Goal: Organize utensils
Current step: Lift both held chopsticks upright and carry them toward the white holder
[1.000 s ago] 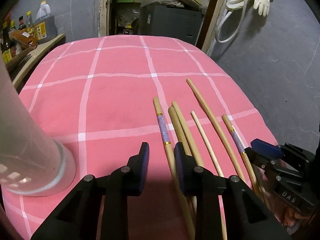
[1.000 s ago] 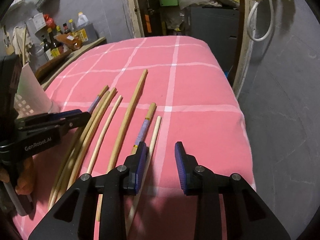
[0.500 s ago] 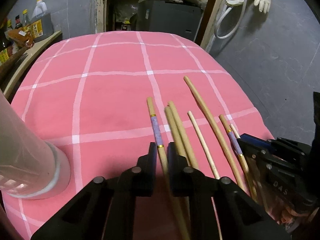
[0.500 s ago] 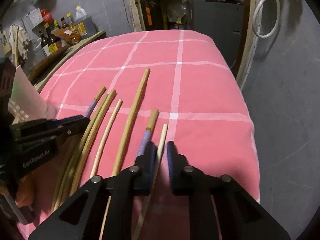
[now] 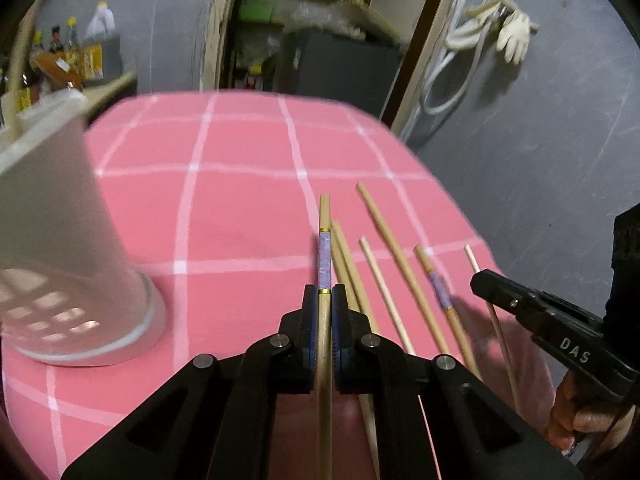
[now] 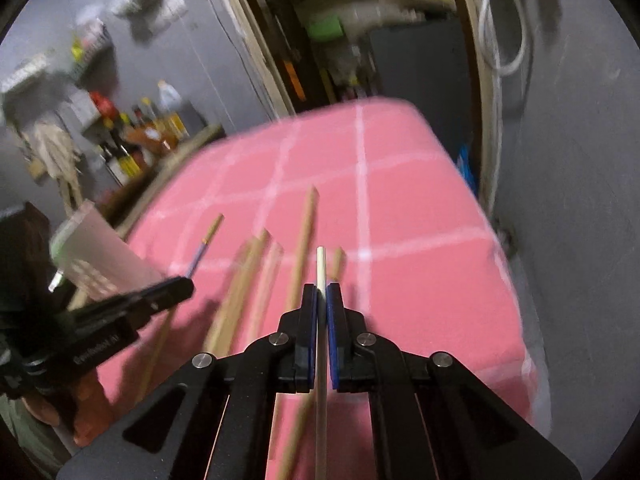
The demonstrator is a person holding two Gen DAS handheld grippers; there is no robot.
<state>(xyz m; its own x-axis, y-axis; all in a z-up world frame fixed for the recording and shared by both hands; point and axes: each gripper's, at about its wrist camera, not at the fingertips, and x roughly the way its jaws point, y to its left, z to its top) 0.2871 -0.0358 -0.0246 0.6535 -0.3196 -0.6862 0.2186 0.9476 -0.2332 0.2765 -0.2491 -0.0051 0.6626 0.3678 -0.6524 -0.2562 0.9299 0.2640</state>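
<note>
My left gripper (image 5: 324,294) is shut on a wooden chopstick with a purple band (image 5: 324,248) and holds it lifted above the pink checked cloth (image 5: 240,208). My right gripper (image 6: 321,294) is shut on a thin pale chopstick (image 6: 321,268), also raised. Several more wooden chopsticks (image 5: 394,254) lie side by side on the cloth between the two grippers. A white perforated utensil holder (image 5: 60,248) stands at the left. The right gripper also shows in the left wrist view (image 5: 480,280) and the left gripper in the right wrist view (image 6: 188,286).
The cloth-covered table ends close on the right, with grey floor (image 5: 560,160) beyond. A shelf with bottles (image 6: 140,132) stands at the far left. A doorway with clutter (image 5: 312,40) is behind the table. Gloves and a hose (image 5: 492,36) hang on the wall.
Both grippers closed on a chopstick, then lifted it off the cloth. The view has tilted up and the right wrist view is blurred by motion.
</note>
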